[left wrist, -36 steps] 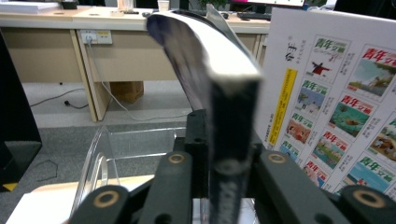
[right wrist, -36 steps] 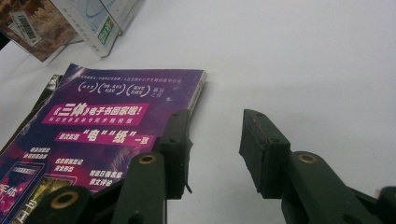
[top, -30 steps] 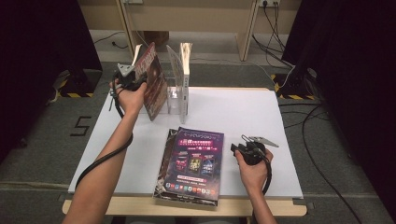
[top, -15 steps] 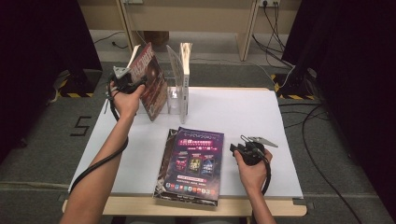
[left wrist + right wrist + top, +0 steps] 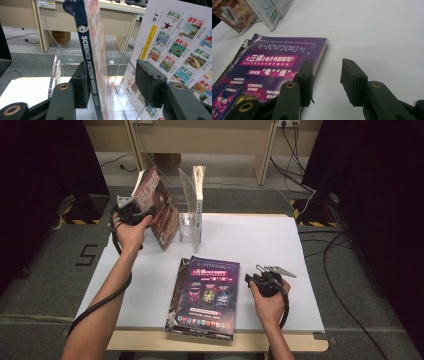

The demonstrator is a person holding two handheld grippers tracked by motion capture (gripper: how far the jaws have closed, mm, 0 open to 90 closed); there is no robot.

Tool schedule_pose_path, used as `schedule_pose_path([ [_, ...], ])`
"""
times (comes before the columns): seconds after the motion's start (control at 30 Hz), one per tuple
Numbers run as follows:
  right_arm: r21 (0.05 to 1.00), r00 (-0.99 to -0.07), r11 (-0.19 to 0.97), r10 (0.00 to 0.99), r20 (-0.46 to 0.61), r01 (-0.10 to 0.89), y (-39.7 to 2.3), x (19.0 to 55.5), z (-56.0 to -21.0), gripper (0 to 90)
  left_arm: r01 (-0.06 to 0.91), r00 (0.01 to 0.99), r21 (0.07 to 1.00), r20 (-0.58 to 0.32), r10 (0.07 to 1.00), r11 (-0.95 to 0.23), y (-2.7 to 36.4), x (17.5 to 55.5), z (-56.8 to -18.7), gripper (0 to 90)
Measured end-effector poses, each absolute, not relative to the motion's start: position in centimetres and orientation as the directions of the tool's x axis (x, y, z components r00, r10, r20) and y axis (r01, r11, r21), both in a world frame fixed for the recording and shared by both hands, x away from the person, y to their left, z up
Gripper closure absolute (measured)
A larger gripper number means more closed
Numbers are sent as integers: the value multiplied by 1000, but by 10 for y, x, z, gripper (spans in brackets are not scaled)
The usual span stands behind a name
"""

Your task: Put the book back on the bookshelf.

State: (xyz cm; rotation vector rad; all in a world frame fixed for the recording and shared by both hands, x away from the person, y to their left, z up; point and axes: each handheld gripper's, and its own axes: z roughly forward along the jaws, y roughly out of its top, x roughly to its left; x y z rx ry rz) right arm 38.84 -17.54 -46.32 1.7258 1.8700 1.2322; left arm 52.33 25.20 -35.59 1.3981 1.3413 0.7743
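Note:
A dark-covered magazine (image 5: 159,205) leans to the left in a clear acrylic rack (image 5: 186,227) at the table's far left. Its blue spine (image 5: 87,57) stands between the jaws of my left gripper (image 5: 145,213) (image 5: 112,72), close to the left pad (image 5: 80,82). The right pad (image 5: 147,80) is well off it. These jaws have just been opening. My right gripper (image 5: 250,281) (image 5: 327,67) is open low over the white table (image 5: 374,30), its left finger above the right edge of a purple magazine (image 5: 269,65) (image 5: 210,287). That magazine tops a flat stack.
A white magazine (image 5: 199,190) (image 5: 180,37) with small cover pictures stands upright in the rack's right slot. A desk and floor cables (image 5: 305,150) lie beyond the table. Bare table surface (image 5: 250,240) stretches right of the rack.
My left gripper's jaws have opened off the dark magazine, and the hand has drifted a little left and nearer. The magazine stays leaning in the rack. The right hand has kept still.

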Motion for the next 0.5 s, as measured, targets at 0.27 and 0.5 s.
schedule_pose_path([
  [0.27,753,-225,-94,924,310,651,-175,388,-461,625,327,188,938,-189,964,120,256,514,-357,472],
  [0.5,755,-229,-90,924,307,650,-174,388,-461,625,350,194,929,-201,960,124,260,501,-362,469],
])
